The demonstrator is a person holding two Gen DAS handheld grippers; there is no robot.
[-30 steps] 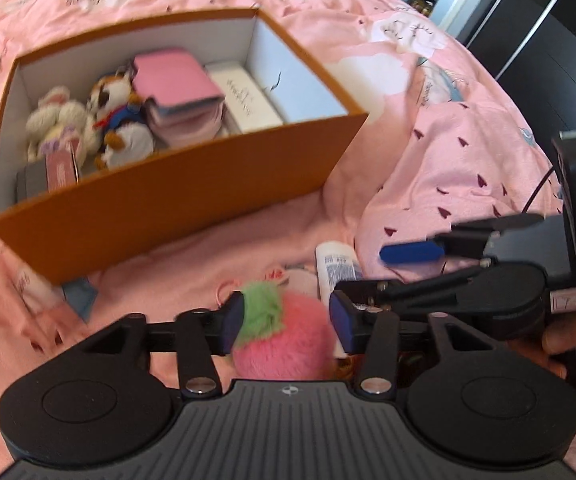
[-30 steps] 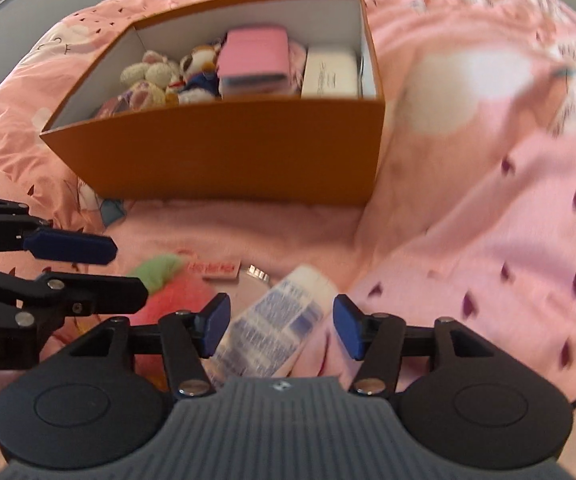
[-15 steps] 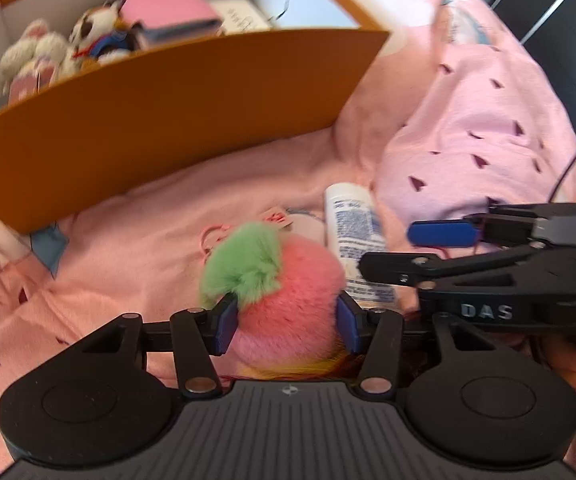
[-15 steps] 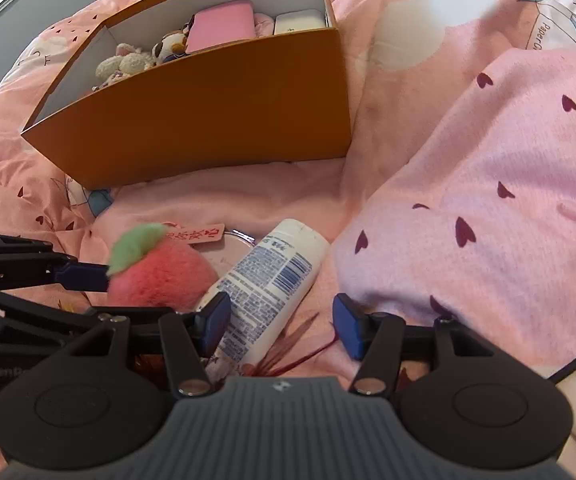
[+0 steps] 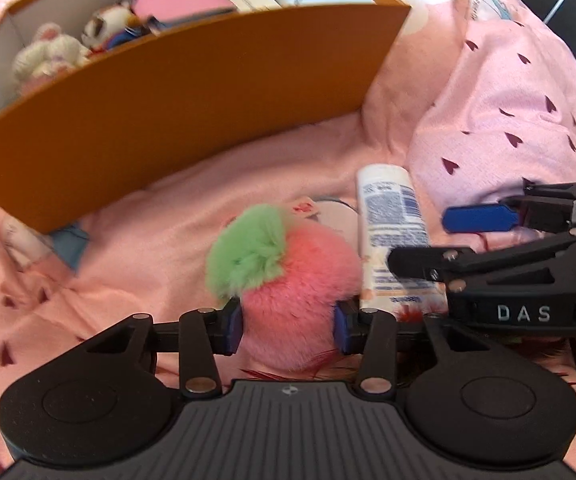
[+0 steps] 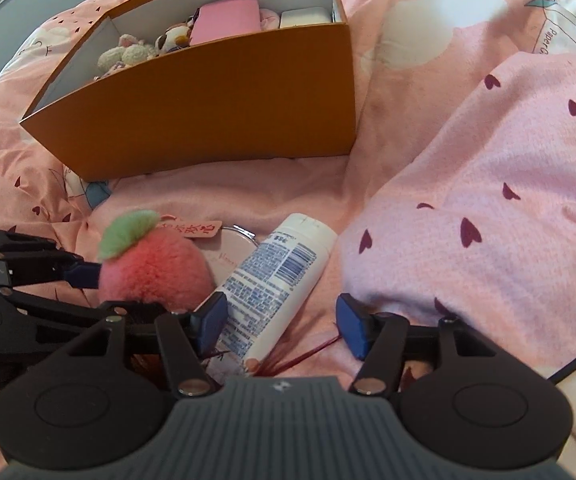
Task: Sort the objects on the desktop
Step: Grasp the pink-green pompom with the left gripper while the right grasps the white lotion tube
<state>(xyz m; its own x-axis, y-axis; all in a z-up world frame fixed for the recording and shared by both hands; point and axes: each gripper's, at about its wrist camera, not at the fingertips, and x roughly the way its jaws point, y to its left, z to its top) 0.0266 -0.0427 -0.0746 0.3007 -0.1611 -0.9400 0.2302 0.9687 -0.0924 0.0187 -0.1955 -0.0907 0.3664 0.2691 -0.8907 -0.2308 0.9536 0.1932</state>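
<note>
**Closing on the plush strawberry**

We are closing our left claw (image 5: 288, 326) around the plush strawberry (image 5: 288, 276), pads pressing its fur. Our right claw (image 6: 282, 326) is opening, released, the tube (image 6: 278, 284) between its jaws. Beyond both, the orange box (image 6: 216, 108) is sitting.

On the bedspread (image 6: 467, 240) an open box (image 6: 216, 120) stands at the back, with plush toys (image 6: 128, 54) at its left end, a wallet (image 6: 226, 20) in the middle and a small case (image 6: 303, 17) on the right. In front lies a plush strawberry (image 6: 156, 266), a tube (image 6: 276, 280) just right of it, a round compact (image 6: 232, 250) partly under both.
</note>
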